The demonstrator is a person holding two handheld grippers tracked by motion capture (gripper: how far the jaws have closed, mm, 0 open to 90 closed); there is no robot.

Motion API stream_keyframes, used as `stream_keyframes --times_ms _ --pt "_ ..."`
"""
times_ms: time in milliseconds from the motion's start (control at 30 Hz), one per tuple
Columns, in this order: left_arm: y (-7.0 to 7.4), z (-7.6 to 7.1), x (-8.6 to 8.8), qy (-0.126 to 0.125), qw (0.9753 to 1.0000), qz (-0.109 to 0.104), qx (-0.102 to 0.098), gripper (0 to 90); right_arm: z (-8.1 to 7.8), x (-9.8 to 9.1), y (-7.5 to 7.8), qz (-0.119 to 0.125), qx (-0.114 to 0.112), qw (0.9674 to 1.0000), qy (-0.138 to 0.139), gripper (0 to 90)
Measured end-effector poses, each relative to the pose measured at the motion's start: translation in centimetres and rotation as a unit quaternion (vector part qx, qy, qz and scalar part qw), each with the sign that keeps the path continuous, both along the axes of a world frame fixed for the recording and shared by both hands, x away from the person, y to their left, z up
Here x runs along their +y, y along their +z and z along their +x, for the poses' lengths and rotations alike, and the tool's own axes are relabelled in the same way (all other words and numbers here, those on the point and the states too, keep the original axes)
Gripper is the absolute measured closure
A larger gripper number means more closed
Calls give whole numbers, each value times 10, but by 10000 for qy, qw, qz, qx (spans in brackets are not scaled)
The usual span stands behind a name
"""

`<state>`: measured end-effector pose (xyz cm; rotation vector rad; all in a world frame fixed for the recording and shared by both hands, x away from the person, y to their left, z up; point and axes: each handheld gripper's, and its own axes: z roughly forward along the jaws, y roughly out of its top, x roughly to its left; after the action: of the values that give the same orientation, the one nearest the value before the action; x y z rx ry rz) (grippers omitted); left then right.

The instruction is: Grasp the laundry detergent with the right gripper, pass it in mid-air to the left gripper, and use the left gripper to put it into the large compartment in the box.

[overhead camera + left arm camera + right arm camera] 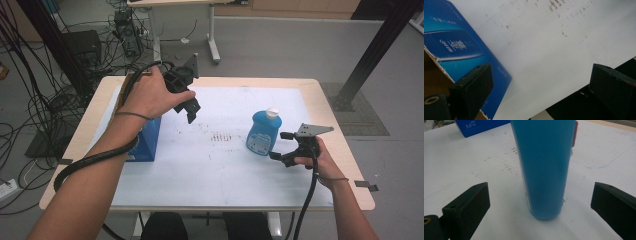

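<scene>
A blue bottle (263, 132) with a white cap stands upright on the white sheet (220, 165) that covers most of the counter (327, 100), toward its right half. The right gripper (282, 146) sits just beside the bottle on its right, low over the sheet, with its jaws spread wide and holding nothing. In the right gripper view the bottle (544, 167) rises in the middle of the gap between the two jaws, touching neither, with bare sheet on either side of its base.

The left gripper (190, 111) hangs above the left-centre of the sheet, well apart from the bottle, its jaws also wide apart and empty. A blue box (147, 140) stands just beside it near the counter's left edge, under the person's left forearm. In the left gripper view the box (461, 47) lies by the left jaw, its torn cardboard edge showing, and the near edge of the sheet cuts across by the right jaw.

Between the two grippers the sheet lies open, marked by a patch of small brown specks (220, 136). There is free sheet in front of the bottle to the near edge.

The box carries white print too small to read in the left gripper view; in the right gripper view its corner (481, 125) reads "5.0". The bottle's label (258, 142) is too blurred to read.
</scene>
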<state>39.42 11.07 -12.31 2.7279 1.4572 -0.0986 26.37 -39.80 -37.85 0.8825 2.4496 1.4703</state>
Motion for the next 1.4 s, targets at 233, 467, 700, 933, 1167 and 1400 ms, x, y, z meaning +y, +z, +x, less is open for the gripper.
stream_keyframes --times_ms 233,467,700,933,1167,1400 --pt "-1 1 -1 -27 10000 23 33 58 0 0 0 0 -8 10000 11 21" --pt "-1 1 -1 -32 10000 11 38 58 0 0 -1 21 3 10000 0 22" --pt "-3 2 -2 -40 10000 23 49 58 1 1 -1 26 0 10000 -5 22" --pt "-2 2 -1 -22 10000 50 48 58 1 1 -2 34 2 10000 -10 22" --pt "-2 2 -1 -38 10000 53 47 58 0 1 -2 26 -2 10000 -17 22" --pt "-3 2 -1 -35 10000 50 64 58 0 2 -4 61 -65 9999 -55 20"
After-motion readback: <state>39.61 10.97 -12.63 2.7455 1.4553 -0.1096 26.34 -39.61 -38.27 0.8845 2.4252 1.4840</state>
